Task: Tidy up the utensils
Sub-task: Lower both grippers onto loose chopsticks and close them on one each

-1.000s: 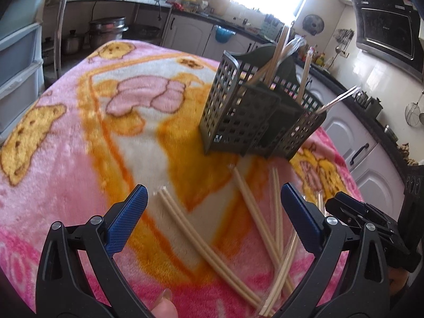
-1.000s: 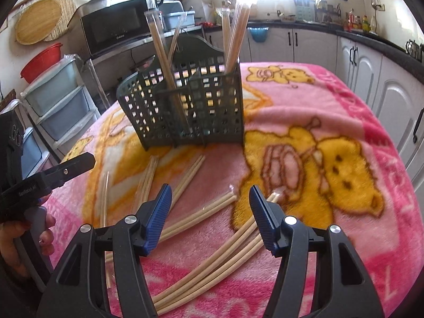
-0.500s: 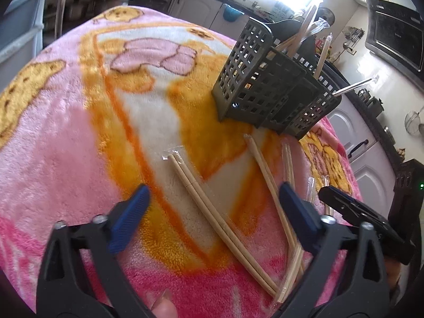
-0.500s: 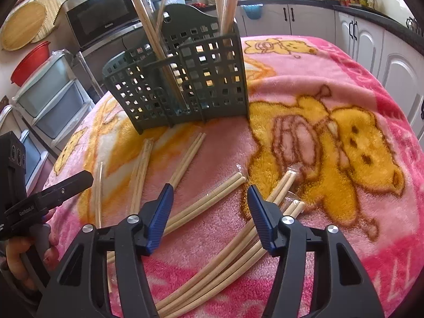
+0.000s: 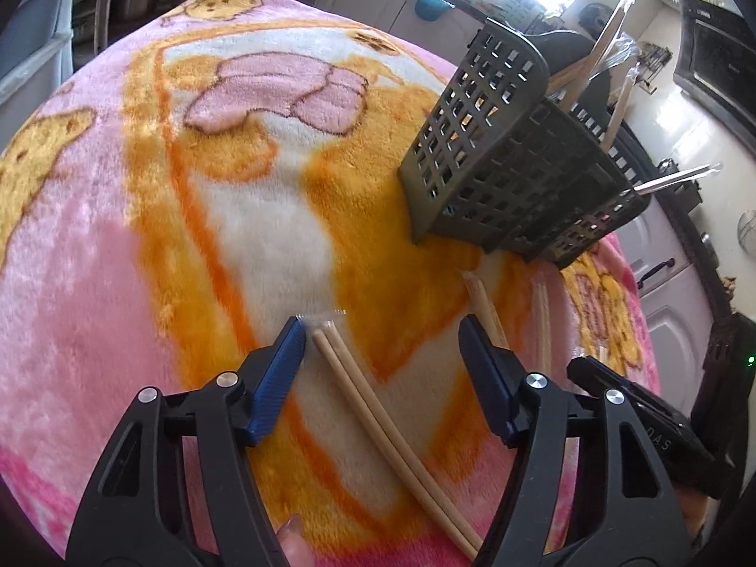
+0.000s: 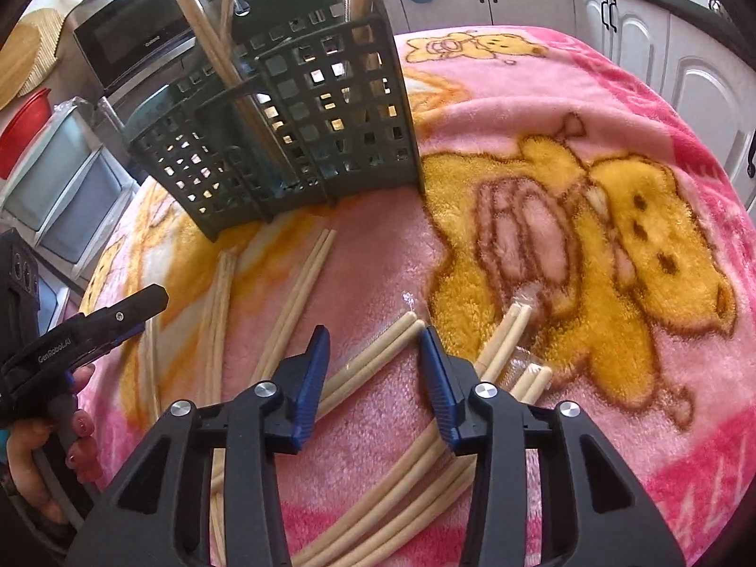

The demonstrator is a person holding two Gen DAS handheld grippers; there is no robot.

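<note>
Left gripper (image 5: 380,338) low over pink bear blanket (image 5: 118,260), jaws closing, not yet gripping; wrapped chopstick pair (image 5: 373,416) lies between pads, nearer left pad. Right gripper (image 6: 373,347) also closing, pads astride another chopstick pair (image 6: 378,354) (clear wrapper), no contact seen. More pairs (image 6: 293,297) loose on blanket. Dark green slotted caddy (image 6: 302,108) stands behind them, several chopsticks (image 6: 208,42) upright inside. Hand (image 6: 42,449) holds left tool at frame edge.
</note>
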